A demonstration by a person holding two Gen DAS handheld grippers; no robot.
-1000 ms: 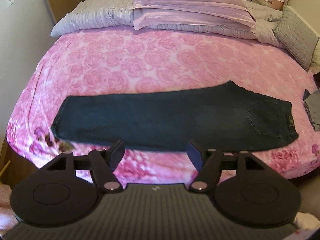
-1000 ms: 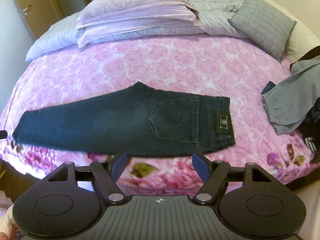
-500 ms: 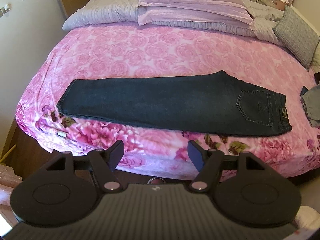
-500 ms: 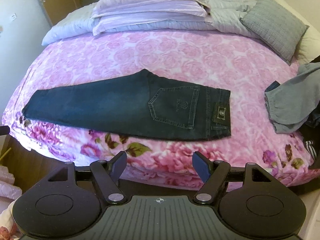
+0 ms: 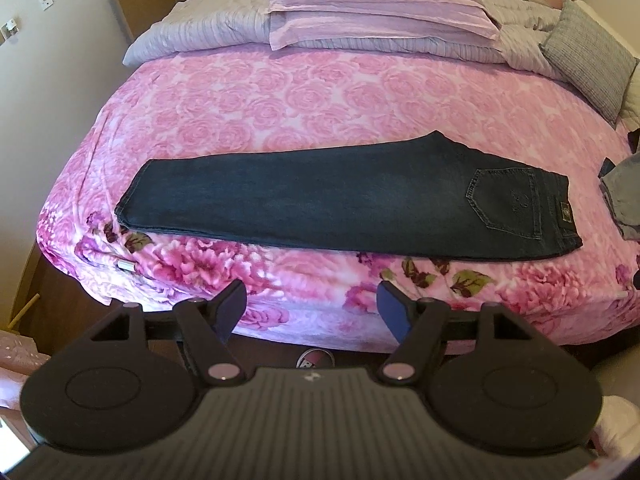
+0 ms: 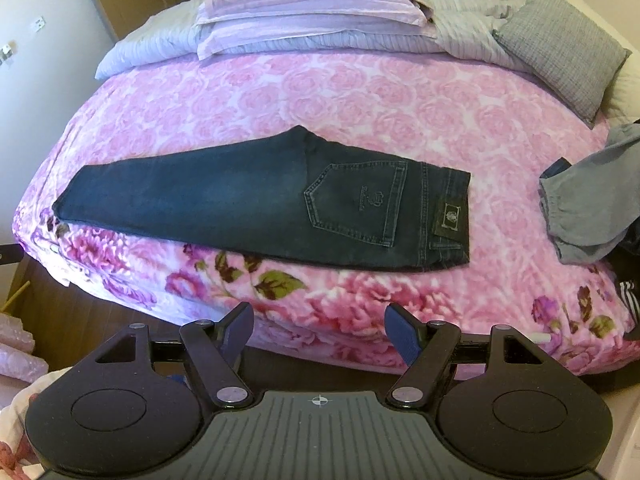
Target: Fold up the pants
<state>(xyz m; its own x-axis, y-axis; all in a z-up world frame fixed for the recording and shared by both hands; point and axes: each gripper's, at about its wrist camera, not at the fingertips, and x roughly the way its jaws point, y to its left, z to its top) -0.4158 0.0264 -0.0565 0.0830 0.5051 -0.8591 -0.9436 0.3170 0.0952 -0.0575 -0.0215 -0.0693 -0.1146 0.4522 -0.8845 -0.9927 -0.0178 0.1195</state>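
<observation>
Dark blue jeans (image 5: 340,200) (image 6: 260,204) lie flat on the pink floral bedspread (image 5: 320,96), folded lengthwise leg on leg. The leg hems point left, the waistband and back pocket right. My left gripper (image 5: 312,306) hangs open over the bed's near edge, well short of the jeans, with nothing between its fingers. In the right wrist view my right gripper (image 6: 320,326) is also open and empty, below the bed's front edge and apart from the jeans.
Lilac pillows (image 5: 380,8) and a grey quilt (image 6: 160,44) pile up at the head of the bed. A grey checked cushion (image 6: 560,56) sits far right. Grey clothing (image 6: 588,208) lies at the right edge. A shoe (image 5: 316,358) shows on the floor.
Both grippers have pulled back from the jeans toward the foot of the bed, so the jeans now lie farther from the fingers. The jeans themselves have not moved.
</observation>
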